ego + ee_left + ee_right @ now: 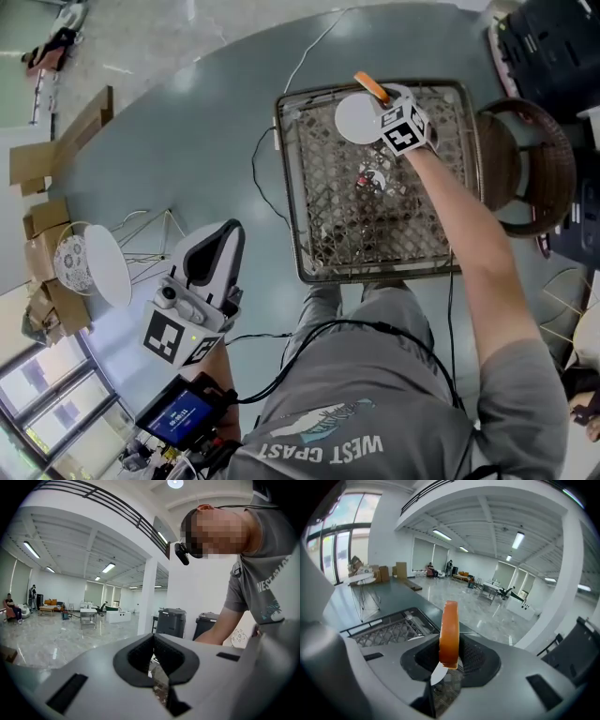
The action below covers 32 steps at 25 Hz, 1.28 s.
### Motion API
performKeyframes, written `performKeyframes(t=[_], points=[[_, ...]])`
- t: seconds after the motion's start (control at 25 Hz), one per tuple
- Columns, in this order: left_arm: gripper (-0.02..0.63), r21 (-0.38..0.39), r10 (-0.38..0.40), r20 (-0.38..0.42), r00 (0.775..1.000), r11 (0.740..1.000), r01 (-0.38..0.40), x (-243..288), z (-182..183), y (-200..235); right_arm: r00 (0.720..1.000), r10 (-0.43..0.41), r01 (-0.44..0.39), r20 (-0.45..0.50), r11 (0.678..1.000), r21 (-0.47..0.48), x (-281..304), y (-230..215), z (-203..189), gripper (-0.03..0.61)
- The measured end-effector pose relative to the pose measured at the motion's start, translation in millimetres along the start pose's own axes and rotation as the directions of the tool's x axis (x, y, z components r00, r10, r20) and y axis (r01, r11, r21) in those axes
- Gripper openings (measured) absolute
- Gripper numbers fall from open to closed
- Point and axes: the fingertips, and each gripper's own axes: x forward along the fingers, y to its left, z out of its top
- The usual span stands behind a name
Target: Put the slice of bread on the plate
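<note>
Starting left: left gripper is off the side of the table, well apart from the basket. Its pads are closed together with nothing between them.

Wire-mesh basket sits on the table. Contents:
- white round plate at the far end, bare
- one small red-and-white item near the middle, too small to identify

Right gripper is over the basket's far end, jaws clamped on the slice of bread. The slice stands on edge between the pads, sticking out well past the fingertips. Only the thin side shows: orange-brown, smooth, slightly curved. The slice is at the plate's far rim, in the grip and not lying on the plate.
</note>
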Motion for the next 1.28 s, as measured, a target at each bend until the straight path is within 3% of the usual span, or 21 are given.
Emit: performKeyframes(t=[0.12, 0.24, 0.36, 0.52, 0.64, 0.76, 0.96, 1.28], points=[[0.008, -0.018, 0.008, -0.015, 1.0, 1.0, -0.008, -0.1, -8.3, 4.8, 0.999, -0.024, 0.018, -0.038, 0.99, -0.142, 15.9, 9.9, -7.8, 0.097], [0.008, -0.034, 0.013, -0.029, 0.999, 0.999, -0.014, -1.9, -16.6, 6.2, 0.997, -0.052, 0.032, -0.064, 0.957, -0.288, 27.6, 24.3, -18.0, 0.097], [0.008, -0.042, 0.02, -0.04, 0.999, 0.999, -0.022, -3.8, -22.3, 8.5, 0.992, -0.094, 0.052, -0.079, 0.9, -0.432, 35.5, 38.1, -29.3, 0.097], [0.008, -0.049, 0.031, -0.048, 0.998, 0.998, -0.034, -7.5, -25.2, 13.3, 0.987, -0.141, 0.071, -0.073, 0.802, -0.594, 39.6, 55.5, -38.9, 0.097], [0.008, -0.058, 0.038, -0.055, 0.998, 0.997, -0.042, -10.4, -31.3, 17.1, 0.984, -0.154, 0.052, -0.091, 0.732, -0.679, 45.2, 69.3, -50.4, 0.097], [0.008, -0.068, 0.042, -0.057, 0.998, 0.997, -0.045, -11.6, -36.3, 21.8, 0.982, -0.151, 0.022, -0.114, 0.691, -0.722, 50.6, 83.4, -64.1, 0.099], [0.008, -0.075, 0.043, -0.048, 0.998, 0.996, -0.047, -10.8, -33.6, 26.4, 0.978, -0.124, -0.048, -0.17, 0.657, -0.752, 53.8, 93.6, -80.8, 0.142], [0.008, -0.067, 0.031, -0.04, 0.999, 0.997, -0.034, -13.1, -27.3, 29.0, 0.953, -0.031, -0.205, -0.302, 0.668, -0.716, 54.5, 107.7, -99.3, 0.189]])
